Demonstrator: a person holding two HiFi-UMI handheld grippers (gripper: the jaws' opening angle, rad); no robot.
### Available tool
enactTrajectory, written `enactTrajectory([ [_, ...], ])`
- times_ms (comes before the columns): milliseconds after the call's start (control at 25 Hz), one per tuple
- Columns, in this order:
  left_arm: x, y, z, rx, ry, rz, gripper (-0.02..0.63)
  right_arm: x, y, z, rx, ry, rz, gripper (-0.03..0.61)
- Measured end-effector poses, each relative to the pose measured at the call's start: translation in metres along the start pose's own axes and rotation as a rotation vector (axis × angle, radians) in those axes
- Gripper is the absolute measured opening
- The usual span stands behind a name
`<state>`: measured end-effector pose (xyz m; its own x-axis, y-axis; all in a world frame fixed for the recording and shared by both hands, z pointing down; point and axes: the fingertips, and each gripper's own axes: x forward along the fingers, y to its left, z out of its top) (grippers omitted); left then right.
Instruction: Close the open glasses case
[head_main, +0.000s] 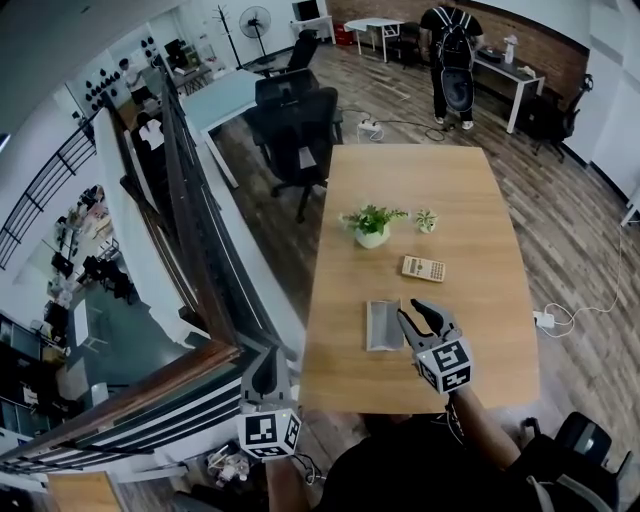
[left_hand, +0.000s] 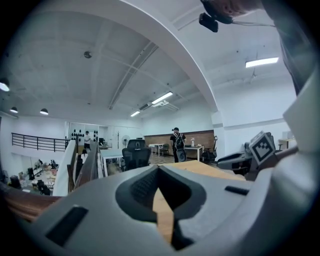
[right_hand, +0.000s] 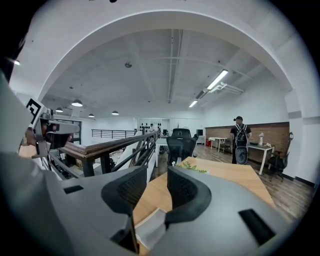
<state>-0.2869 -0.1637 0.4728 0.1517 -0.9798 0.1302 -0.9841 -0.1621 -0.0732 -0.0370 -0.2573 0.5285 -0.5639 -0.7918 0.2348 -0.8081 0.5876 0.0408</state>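
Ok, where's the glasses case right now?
In the head view the glasses case lies open on the wooden table, just left of the right claw, nearer than the calculator.

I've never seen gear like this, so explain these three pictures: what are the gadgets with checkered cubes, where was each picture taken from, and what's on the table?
There is no robot: a person holds a gripper in each hand, each ending in two fingers; the marker cubes are part of them. The head view comes from a camera on the person's head, looking down on a wooden table. The two gripper views come from cameras riding on each gripper, looking along its fingers. On the table lie an open grey glasses case, a calculator, a potted plant and a smaller plant. The right gripper hovers beside the case, fingers apart, the case's edge showing low between them. The left gripper is off the table's near left corner, fingers together. Neither holds anything.
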Motion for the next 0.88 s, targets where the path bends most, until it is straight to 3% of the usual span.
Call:
enactTrajectory([
  [240, -0.008, 0.004, -0.007, -0.004, 0.019, 0.003, -0.003, 0.041, -0.021, -0.055, 0.028, 0.094, -0.052, 0.138],
  [640, -0.021, 0.01, -0.016, -0.006, 0.051, 0.012, -0.002, 0.075, -0.037, -0.218, 0.294, 0.447, -0.127, 0.121],
  [880, -0.023, 0.007, -0.017, 0.001, 0.068, -0.004, -0.002, 0.069, -0.031, -0.255, 0.403, 0.52, -0.141, 0.117],
])
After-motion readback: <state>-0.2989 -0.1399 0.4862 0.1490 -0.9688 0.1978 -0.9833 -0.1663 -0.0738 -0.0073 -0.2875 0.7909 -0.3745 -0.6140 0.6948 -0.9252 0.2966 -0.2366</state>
